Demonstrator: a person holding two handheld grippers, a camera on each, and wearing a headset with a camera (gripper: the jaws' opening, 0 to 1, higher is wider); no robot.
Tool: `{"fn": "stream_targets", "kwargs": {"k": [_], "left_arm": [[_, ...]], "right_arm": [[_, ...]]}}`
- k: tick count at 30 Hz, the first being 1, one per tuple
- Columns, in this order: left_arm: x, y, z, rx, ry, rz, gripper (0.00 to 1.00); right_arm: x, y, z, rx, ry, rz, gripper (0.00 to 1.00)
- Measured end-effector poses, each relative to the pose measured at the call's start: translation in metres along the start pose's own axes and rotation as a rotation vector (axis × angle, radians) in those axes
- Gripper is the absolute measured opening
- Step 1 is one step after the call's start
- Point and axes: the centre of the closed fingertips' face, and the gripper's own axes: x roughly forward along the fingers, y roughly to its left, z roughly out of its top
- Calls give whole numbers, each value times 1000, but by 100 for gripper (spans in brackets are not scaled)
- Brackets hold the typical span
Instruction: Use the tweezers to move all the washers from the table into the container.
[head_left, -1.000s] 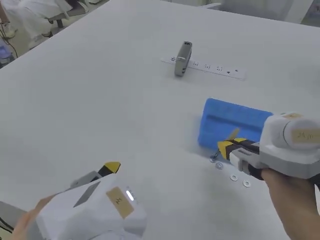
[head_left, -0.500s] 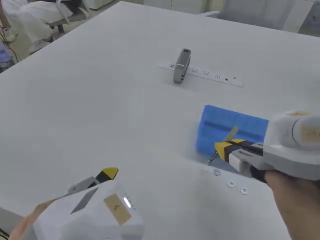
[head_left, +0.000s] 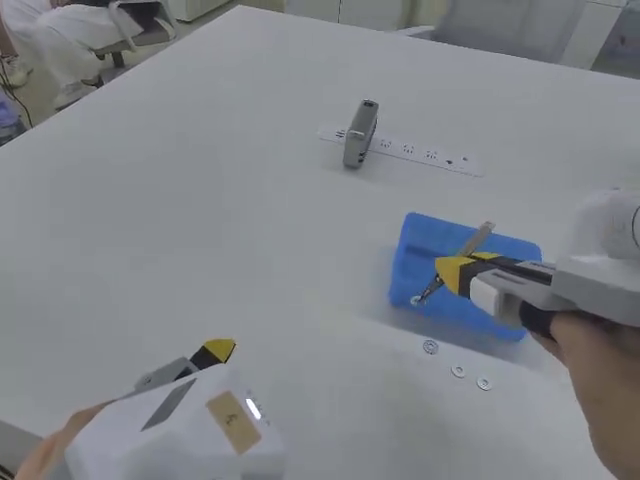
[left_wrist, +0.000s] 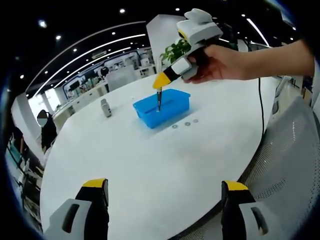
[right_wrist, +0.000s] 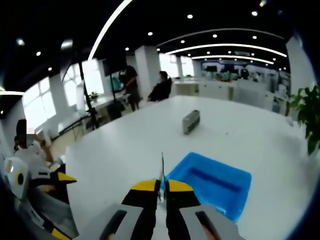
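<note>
The blue container (head_left: 435, 252) stands on the white table (head_left: 230, 210). My right gripper (head_left: 450, 272) is shut on the metal tweezers (head_left: 430, 288), and it hangs above the container. Their tip points down over the container's near left corner. A small pale ring seems to sit at that tip. Three washers (head_left: 458, 371) lie in a row on the table just in front of the container. My left gripper (head_left: 190, 362) stays open and holds nothing at the table's near left. From the left gripper view, the right gripper (left_wrist: 162, 80) holds the tweezers (left_wrist: 158, 100) over the container (left_wrist: 172, 102), with the washers (left_wrist: 187, 123) beside it.
A white power strip (head_left: 420, 155) lies further back, with a grey block (head_left: 358, 132) on its left end. In the right gripper view, the container (right_wrist: 212, 185) lies just ahead and people sit at desks (right_wrist: 115, 102) in the background.
My right gripper has lifted the tweezers from the table beside the washers, and their tip now hangs over the container's near corner. The left gripper has stayed put.
</note>
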Motion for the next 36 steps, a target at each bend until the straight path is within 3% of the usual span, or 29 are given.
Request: {"fn": "stream_targets", "kwargs": {"k": [6,12,15,22,28,36], "left_arm": [[1,1,-2,-1,12,3,95],[1,0,-3,4,17,1,95],[1,-1,-4,8,20,0,95],[2,-1,-4,8,26,-1,95],[2,-1,-6,8,32,-1,95],[3,-1,-7,9,41,-1,95]], "right_arm": [[1,-13,14,-32,-22,-24,1],[11,-26,18,-89,-18,-62,2],[24,-39,11,-143,7,-99,2],[46,-51,-10,-118,54,-105,2],[55,-59,-22,-109,71,-115,2],[57,-66,-26,-91,71,-132,2]]}}
